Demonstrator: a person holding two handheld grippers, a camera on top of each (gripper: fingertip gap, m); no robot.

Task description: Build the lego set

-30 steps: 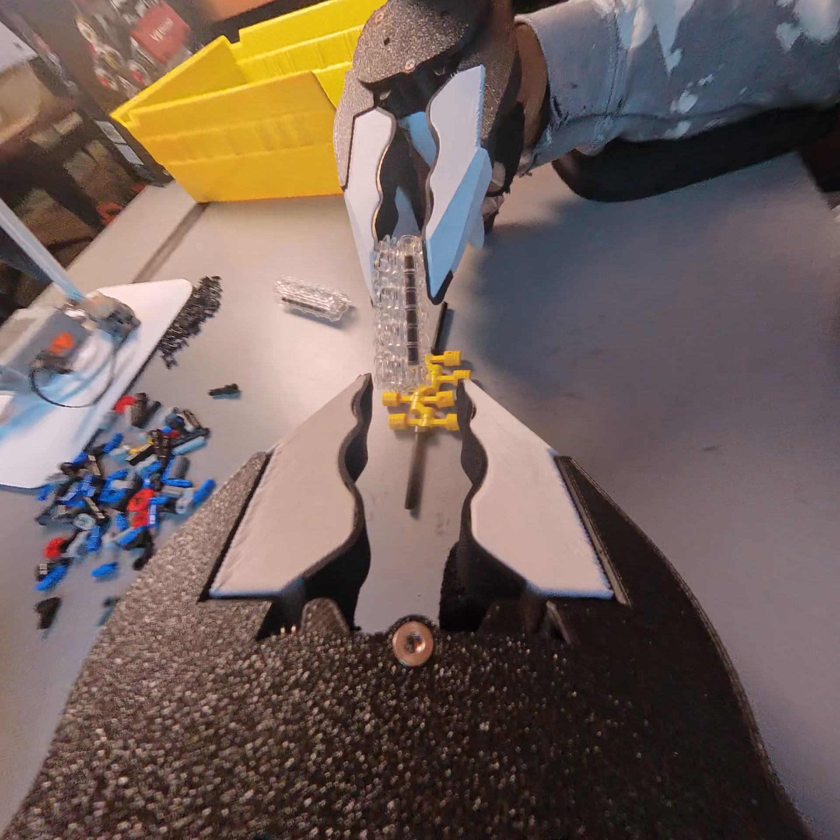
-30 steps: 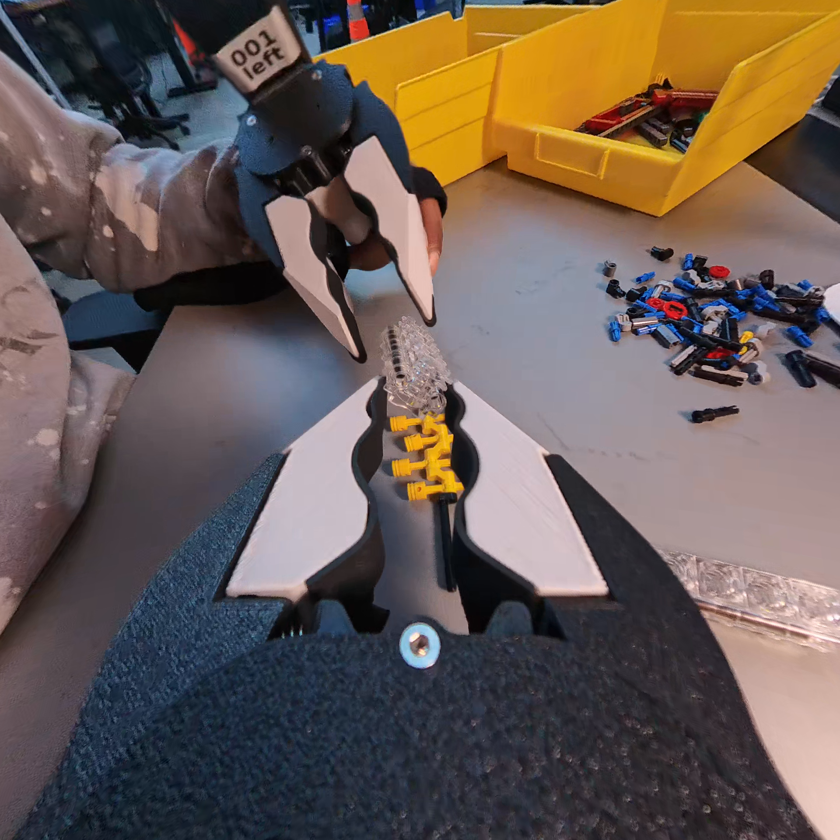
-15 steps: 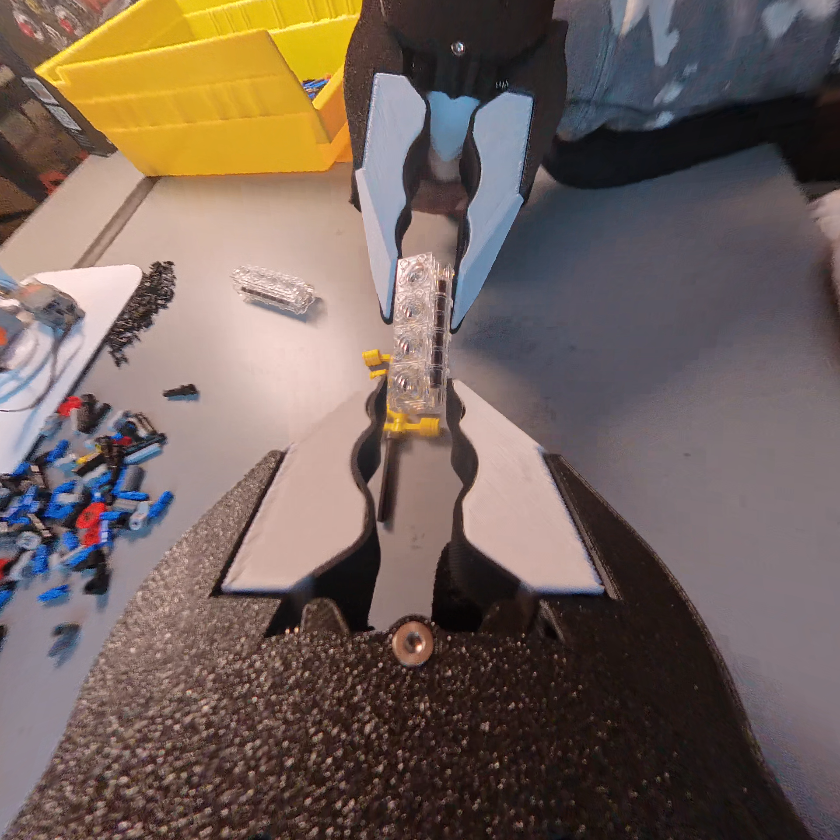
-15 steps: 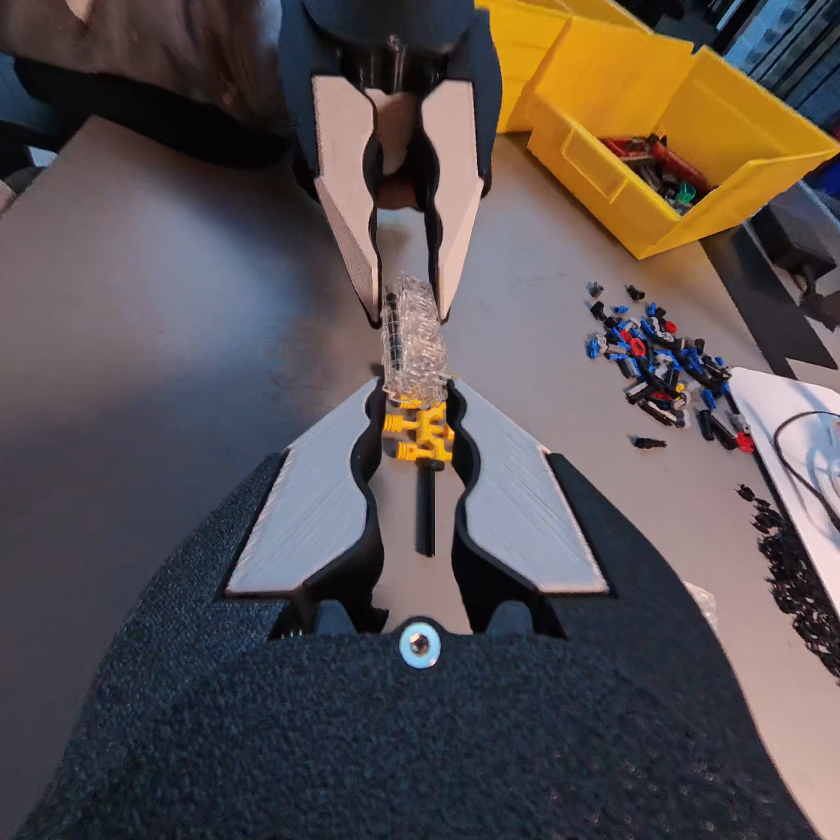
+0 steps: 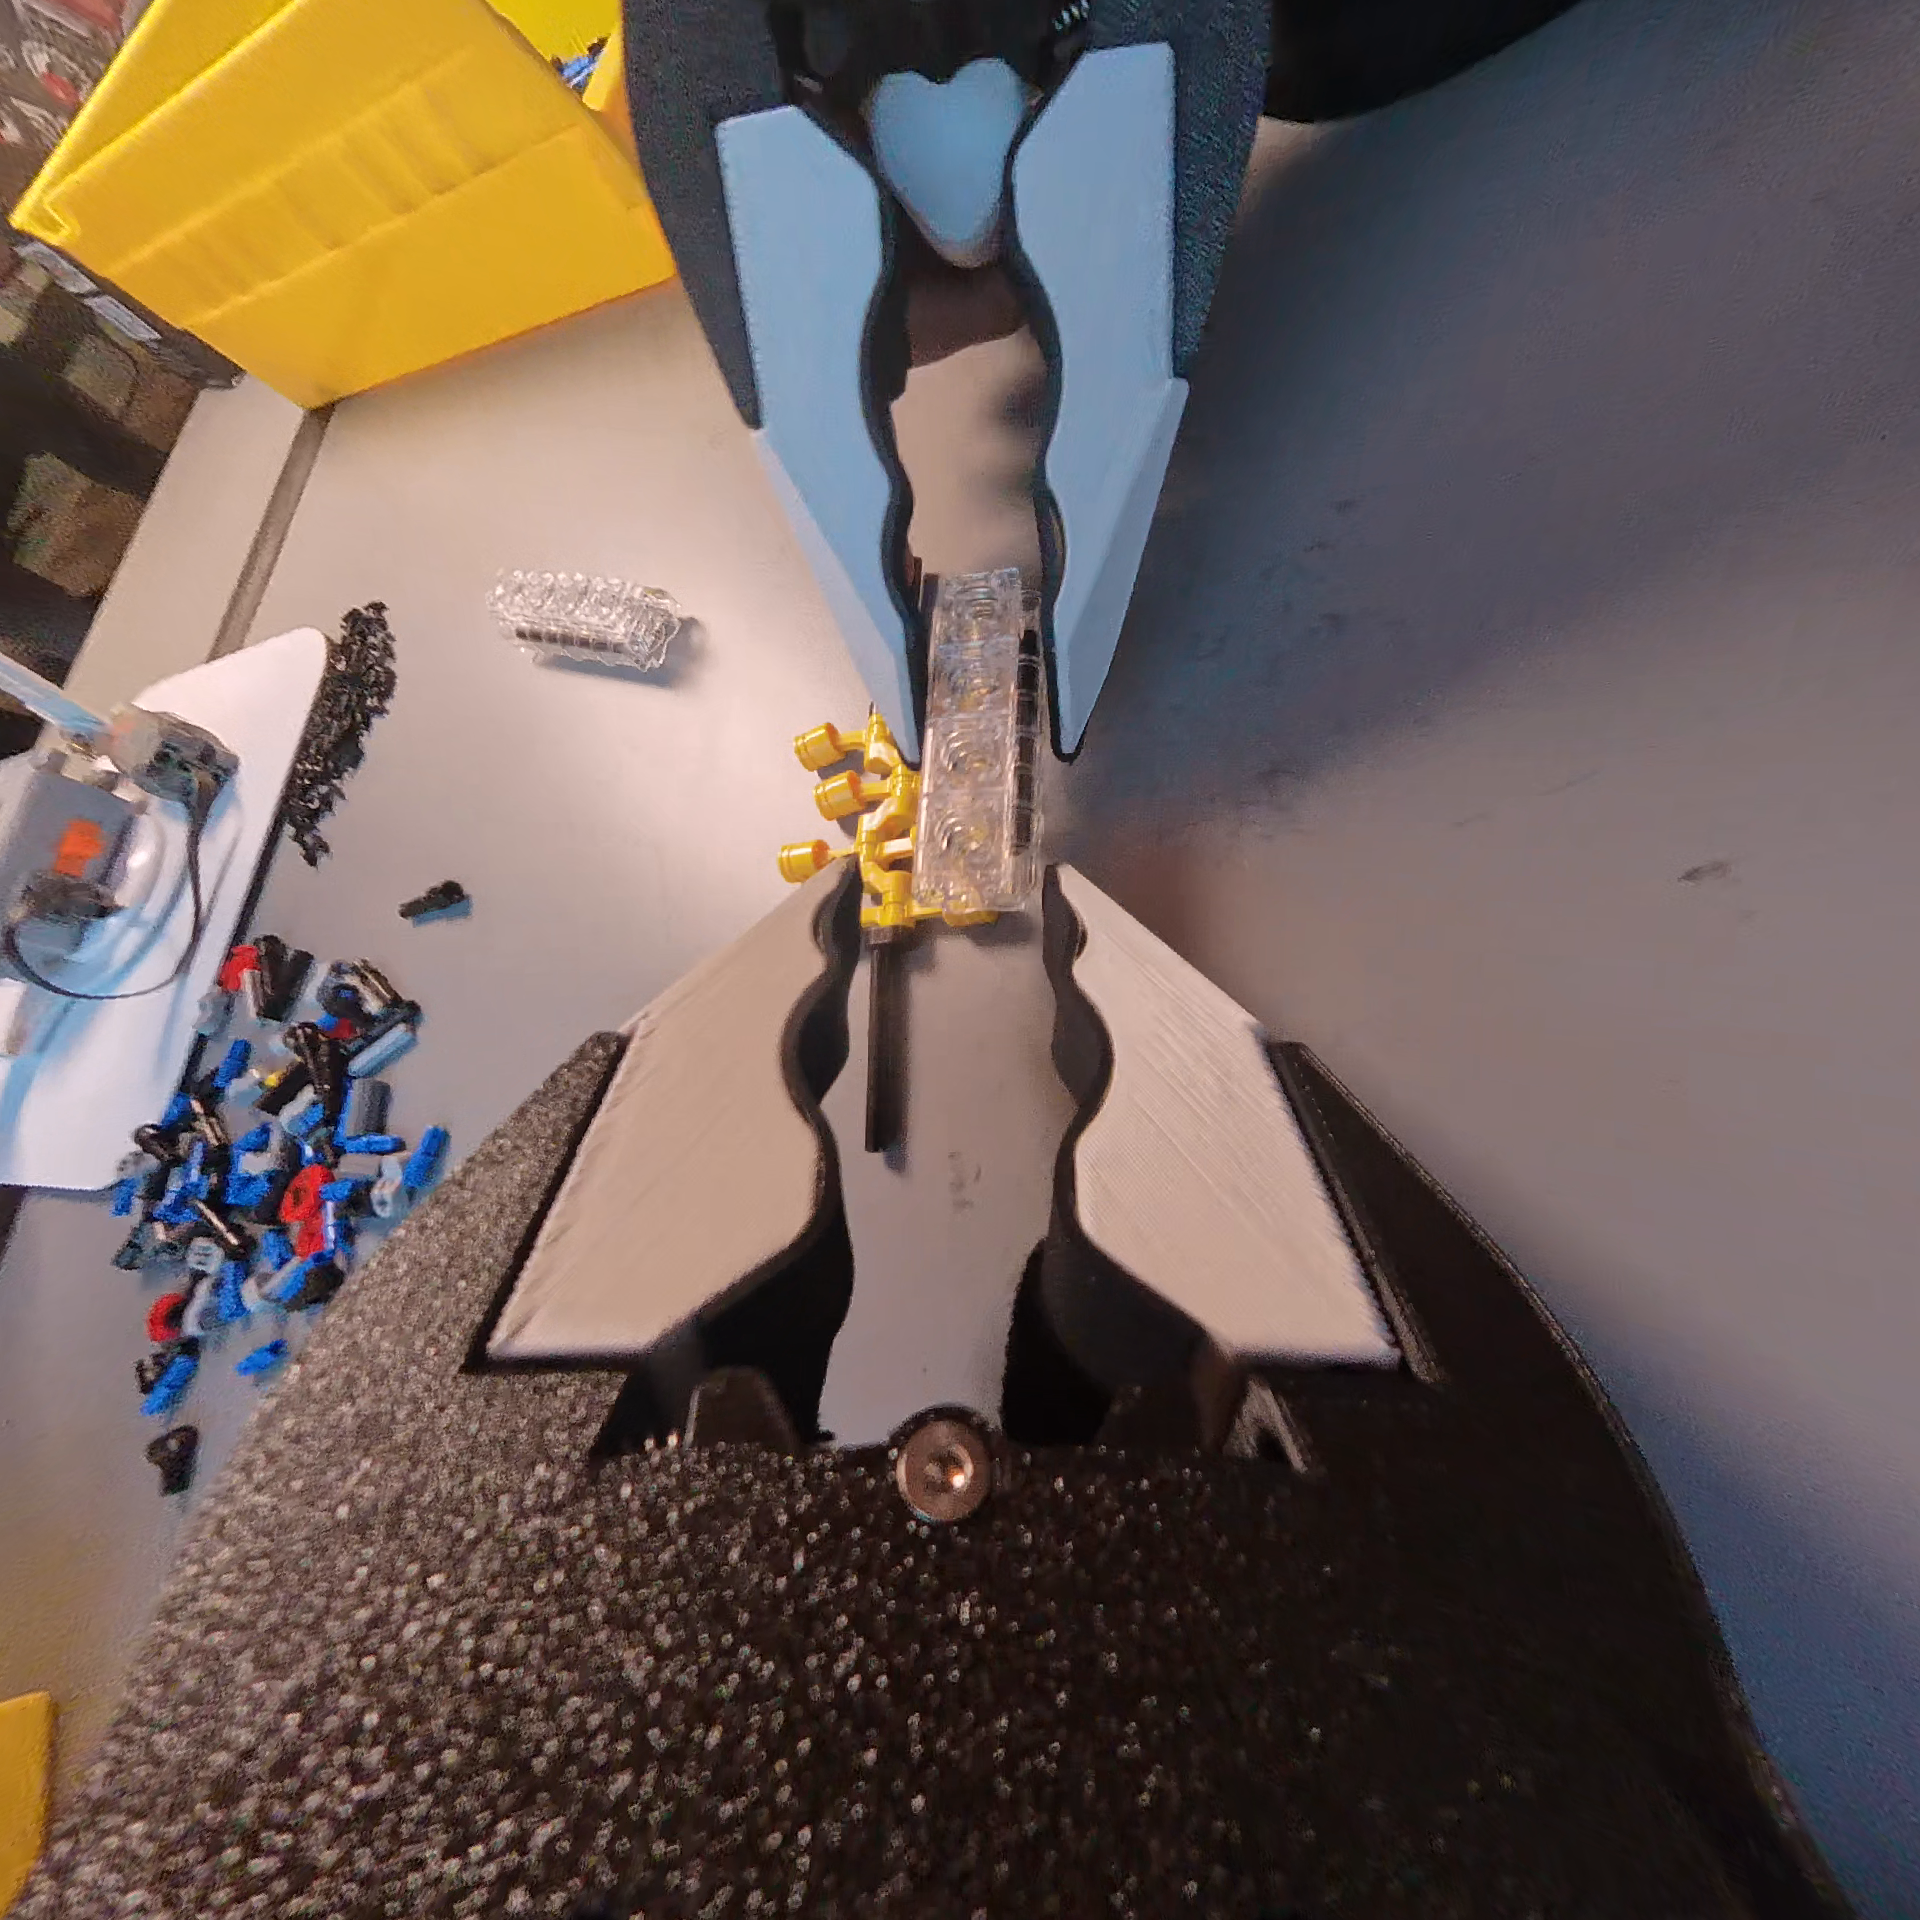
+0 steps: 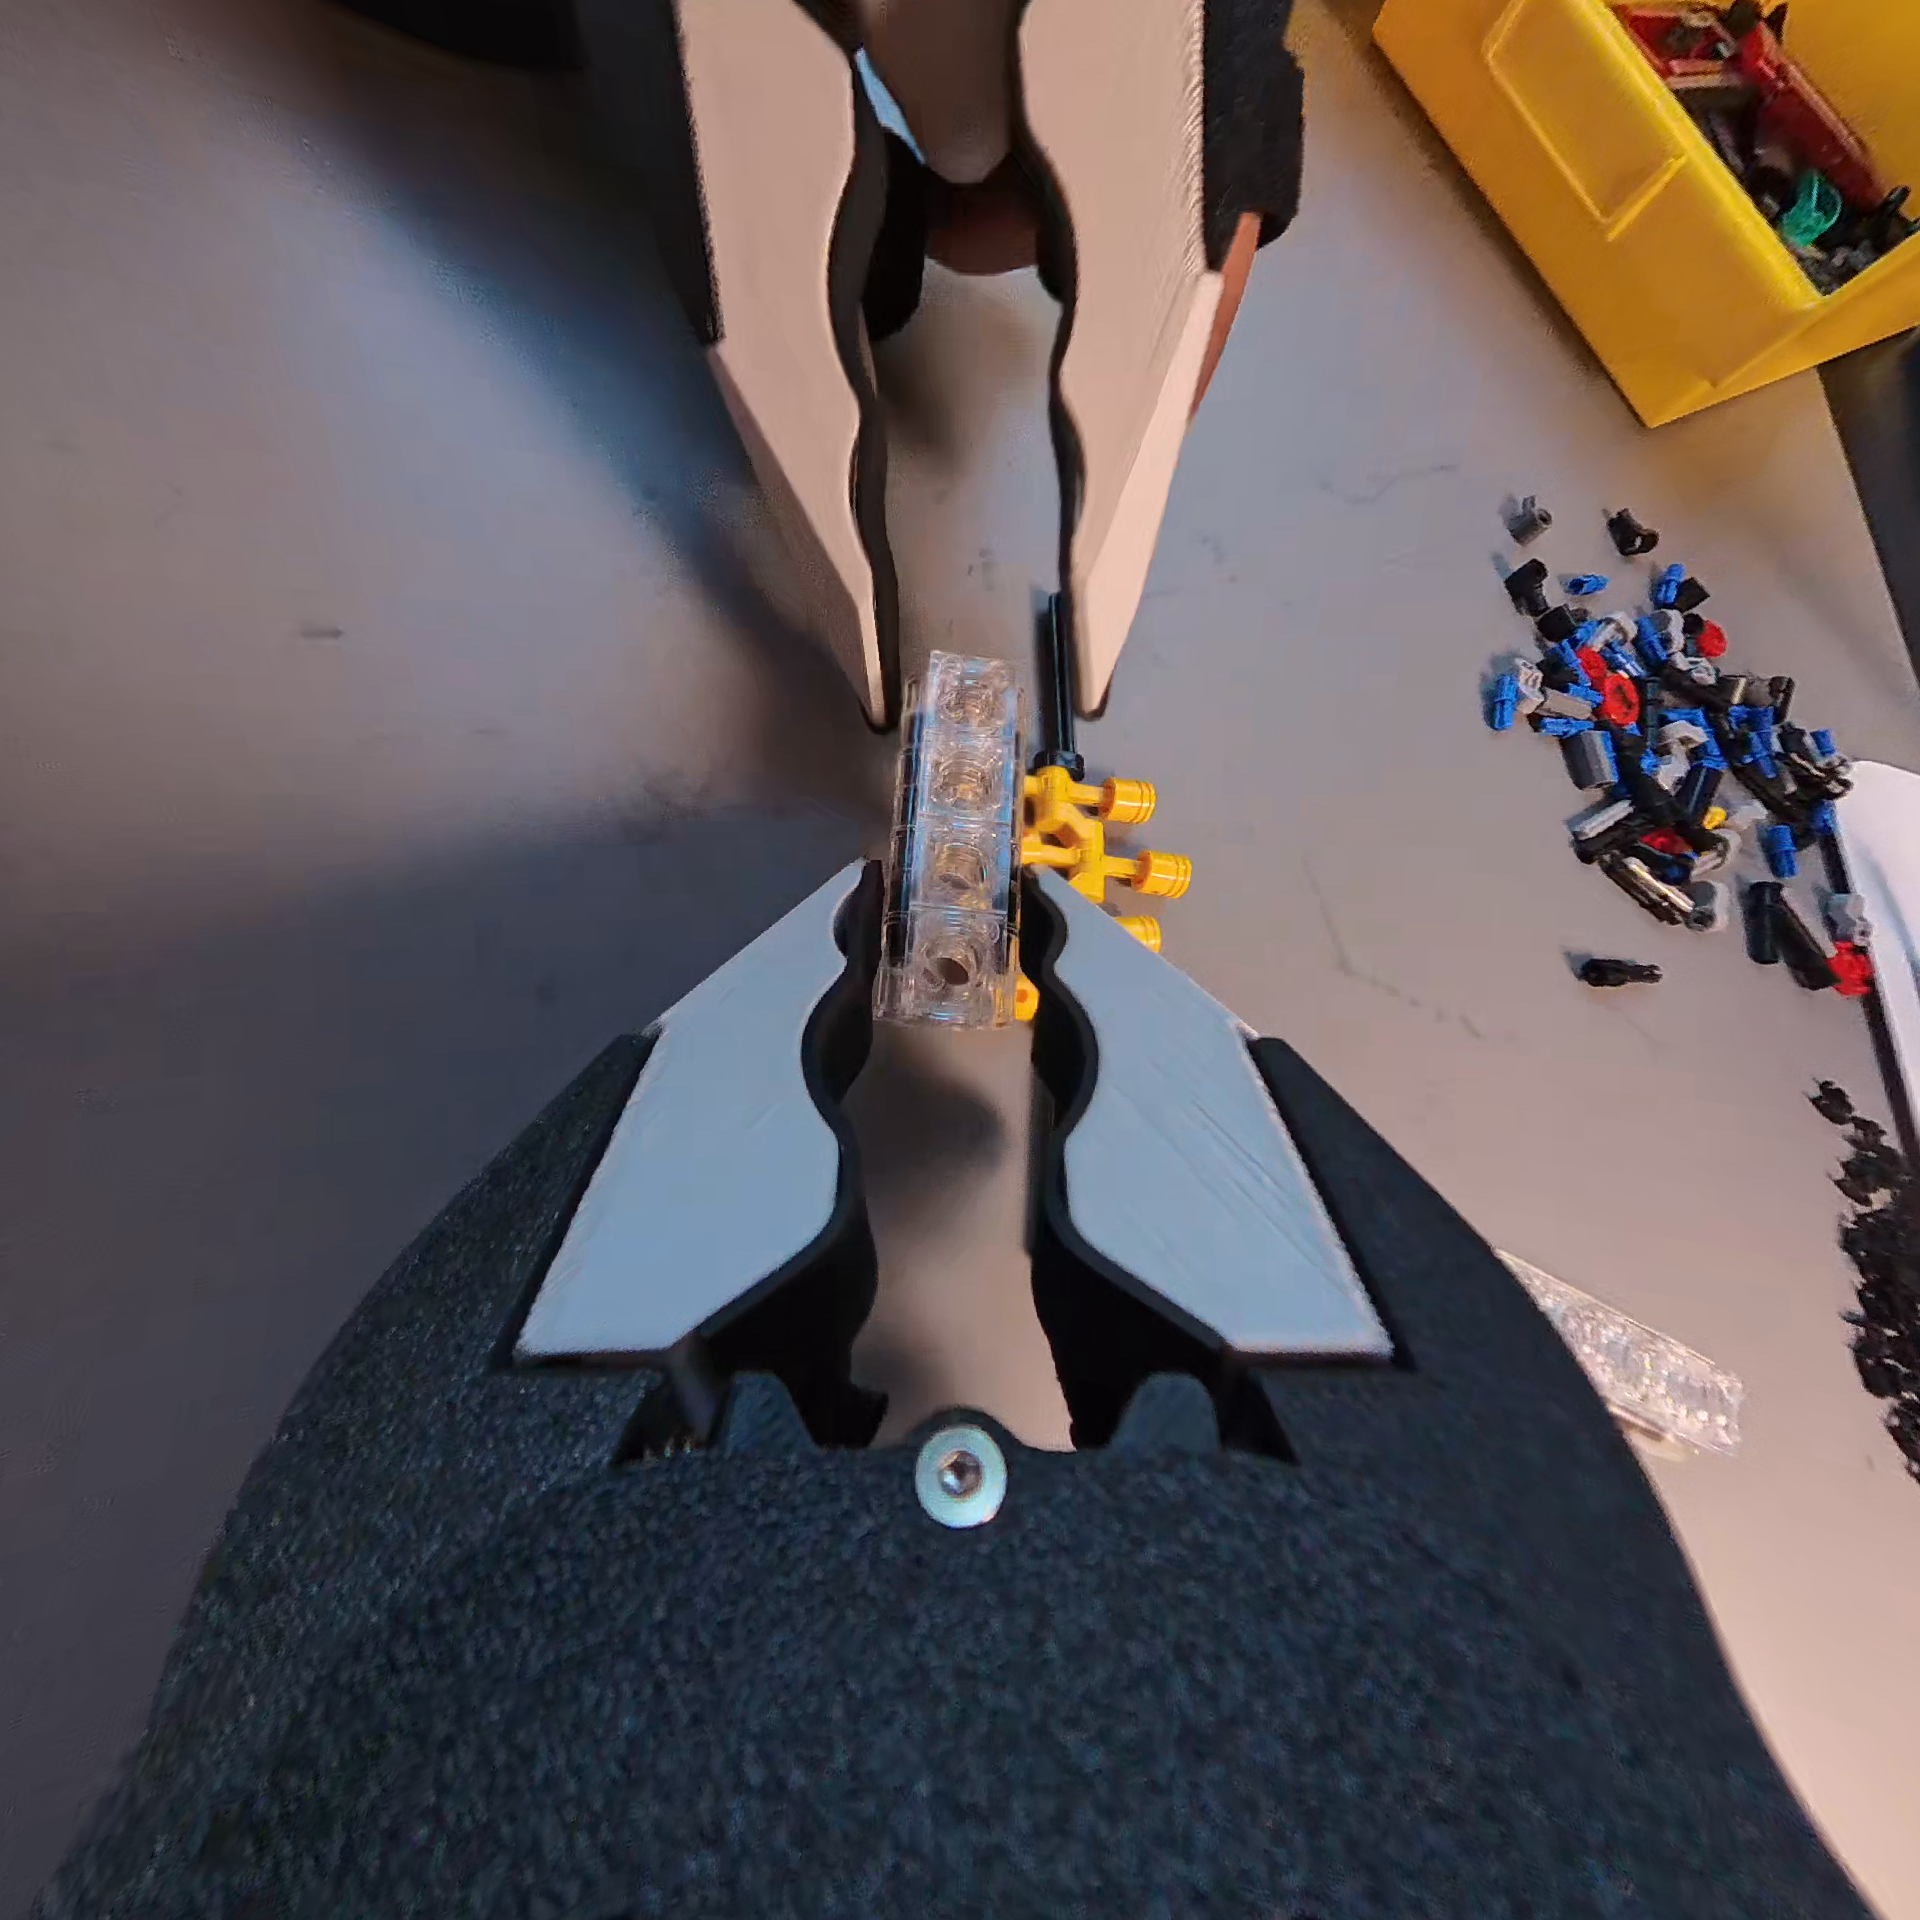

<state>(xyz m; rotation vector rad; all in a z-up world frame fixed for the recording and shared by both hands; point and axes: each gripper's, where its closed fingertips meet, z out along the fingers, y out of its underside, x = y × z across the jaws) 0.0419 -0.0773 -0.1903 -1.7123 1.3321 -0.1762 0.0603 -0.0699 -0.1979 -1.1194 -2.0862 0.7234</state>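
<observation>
A clear engine block (image 5: 977, 748) with yellow pistons (image 5: 842, 800) on a black axle (image 5: 883, 1039) is held above the grey table between both grippers, which face each other. My right gripper (image 6: 951, 878) is shut on the near end of the block (image 6: 951, 831); in the left wrist view it comes in from the top (image 5: 987, 732). My left gripper (image 5: 948, 881) grips the other end, one finger against the yellow crank and axle, the other against the block. In the right wrist view it (image 6: 985, 712) comes from the top. The pistons (image 6: 1132, 831) stick out sideways.
A second clear block (image 5: 582, 634) lies on the table. A pile of small blue, black and red parts (image 5: 270, 1143) is at the left, with a lone black pin (image 5: 436, 902). A white board (image 5: 260, 707) carries a grey motor box. Yellow bins (image 5: 332, 187) stand behind. The tips of both grippers are at nearly the same place.
My left gripper moved in on the far end of the assembly and narrowed onto it. The assembly rolled, so the block's holed face now faces up and the pistons point sideways.
</observation>
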